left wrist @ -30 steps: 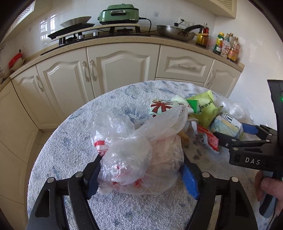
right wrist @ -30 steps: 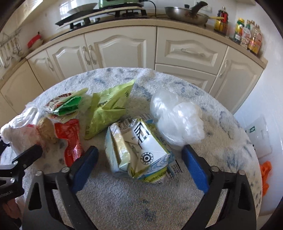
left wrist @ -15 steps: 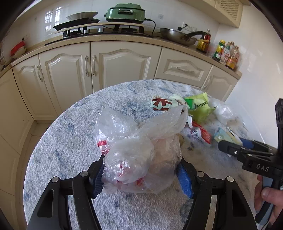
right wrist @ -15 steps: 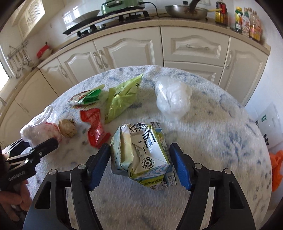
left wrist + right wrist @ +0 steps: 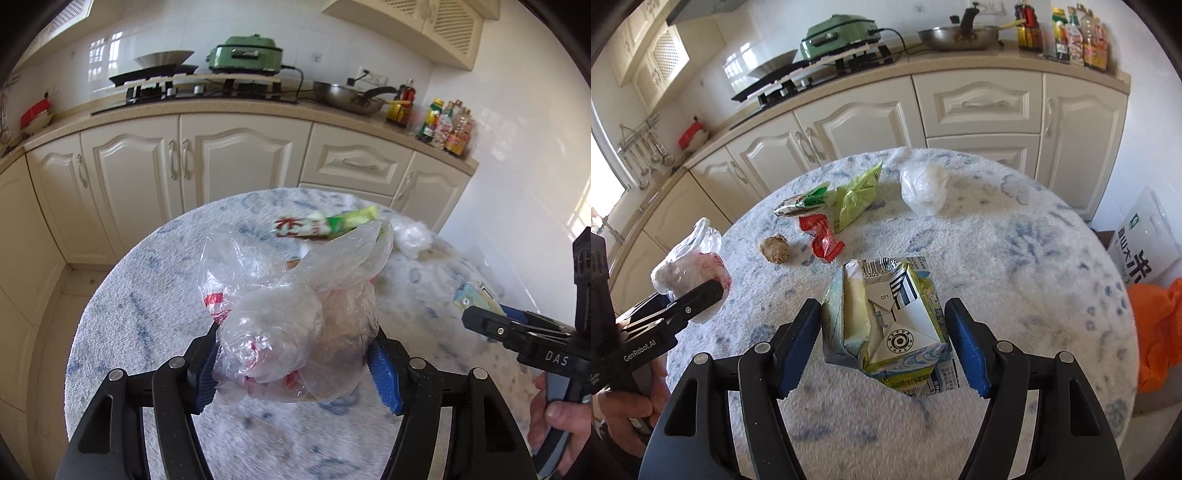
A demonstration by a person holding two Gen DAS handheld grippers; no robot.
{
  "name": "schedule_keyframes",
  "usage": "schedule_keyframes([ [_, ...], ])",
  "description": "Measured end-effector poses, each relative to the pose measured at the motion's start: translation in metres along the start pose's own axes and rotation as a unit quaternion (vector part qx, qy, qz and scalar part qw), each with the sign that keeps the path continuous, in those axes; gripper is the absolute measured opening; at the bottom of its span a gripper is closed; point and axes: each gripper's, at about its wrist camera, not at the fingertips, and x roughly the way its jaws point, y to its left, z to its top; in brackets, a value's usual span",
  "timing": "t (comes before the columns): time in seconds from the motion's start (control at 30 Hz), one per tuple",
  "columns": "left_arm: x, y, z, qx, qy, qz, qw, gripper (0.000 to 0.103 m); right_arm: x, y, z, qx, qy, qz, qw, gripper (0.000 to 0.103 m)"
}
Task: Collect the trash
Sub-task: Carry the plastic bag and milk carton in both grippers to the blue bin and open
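Note:
My left gripper (image 5: 295,369) is shut on a crumpled clear plastic bag (image 5: 288,317) with red print, held above the round table (image 5: 140,314). My right gripper (image 5: 884,347) is shut on a crushed drink carton (image 5: 886,317), its blue pads pressing both sides, and the carton is off the cloth. In the right wrist view, the left gripper (image 5: 683,306) and its bag (image 5: 690,269) show at the left edge. On the table lie a green wrapper (image 5: 855,195), a red, white and green wrapper (image 5: 803,201), a red wrapper (image 5: 822,240), a brown lump (image 5: 775,249) and a balled white bag (image 5: 923,188).
A fluffy white and blue cloth (image 5: 1015,258) covers the table. Cream kitchen cabinets (image 5: 849,122) curve behind it, with a stove and pans on top. An orange bag (image 5: 1156,332) and a white printed box (image 5: 1145,243) sit on the floor to the right.
The right jaws closed from open onto the carton and lifted it. The left gripper rose and drew back with the plastic bag. The table now looks farther below both.

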Motion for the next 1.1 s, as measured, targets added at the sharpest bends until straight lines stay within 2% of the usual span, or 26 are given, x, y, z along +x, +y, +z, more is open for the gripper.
schedule_keyframes([
  [0.37, -0.043, -0.067, -0.007, 0.052, -0.025, -0.041, 0.9975, 0.064, -0.077, -0.024, -0.015, 0.02, -0.061, -0.004, 0.998, 0.07],
  [0.77, -0.075, -0.159, -0.022, 0.121, -0.047, -0.098, 0.9868, 0.064, -0.164, -0.083, -0.045, 0.065, -0.123, -0.03, 0.99, 0.07],
  [0.9, -0.075, -0.201, -0.027, 0.152, -0.042, -0.129, 0.9791, 0.064, -0.201, -0.113, -0.063, 0.09, -0.15, -0.056, 0.983, 0.07],
  [1.1, -0.069, -0.276, -0.048, 0.209, -0.025, -0.192, 0.9585, 0.064, -0.251, -0.17, -0.101, 0.142, -0.173, -0.111, 0.968, 0.07],
])
